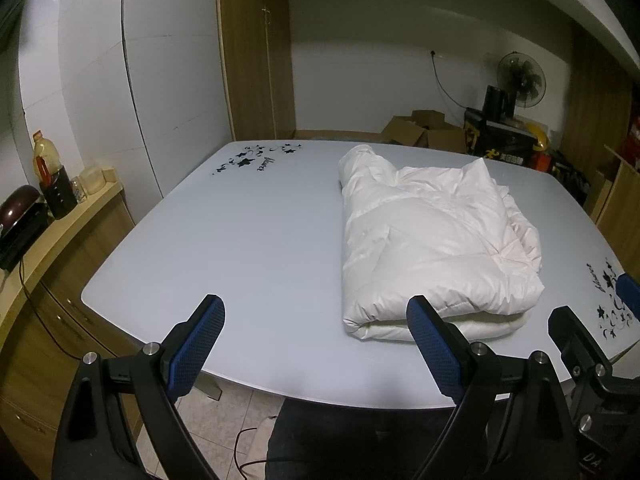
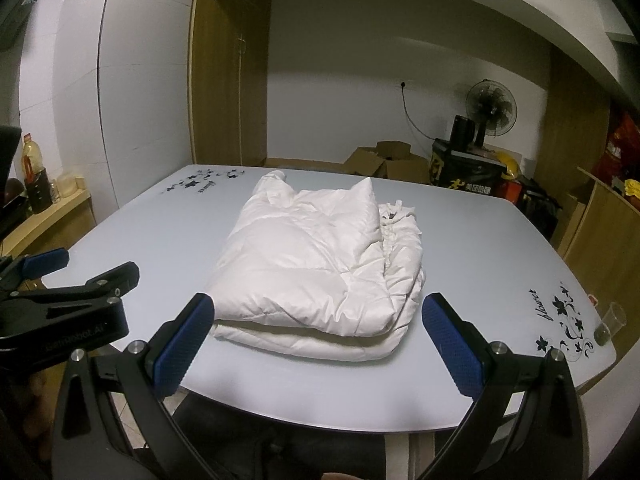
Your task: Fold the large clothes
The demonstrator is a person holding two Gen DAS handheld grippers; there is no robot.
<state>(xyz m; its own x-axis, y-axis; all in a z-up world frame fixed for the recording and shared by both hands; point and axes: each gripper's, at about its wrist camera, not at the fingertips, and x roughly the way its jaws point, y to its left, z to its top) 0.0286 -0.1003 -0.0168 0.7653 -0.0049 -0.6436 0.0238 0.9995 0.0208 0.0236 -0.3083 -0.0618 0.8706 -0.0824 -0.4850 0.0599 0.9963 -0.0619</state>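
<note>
A white puffy garment (image 1: 432,240) lies folded into a thick bundle on the pale blue table (image 1: 240,240); it also shows in the right wrist view (image 2: 316,264). My left gripper (image 1: 316,308) is open and empty, held over the table's near edge, left of the bundle's near end. My right gripper (image 2: 320,304) is open and empty, its blue pads either side of the bundle's near edge without touching it. The right gripper also shows at the right edge of the left wrist view (image 1: 592,300), and the left gripper shows at the left of the right wrist view (image 2: 96,264).
The table (image 2: 160,248) has black flower decals at its corners. A small plastic cup (image 2: 610,322) stands at its near right corner. A wooden counter (image 1: 60,224) with bottles and jars runs along the left. Cardboard boxes (image 1: 424,128) and a fan (image 1: 520,80) stand behind the table.
</note>
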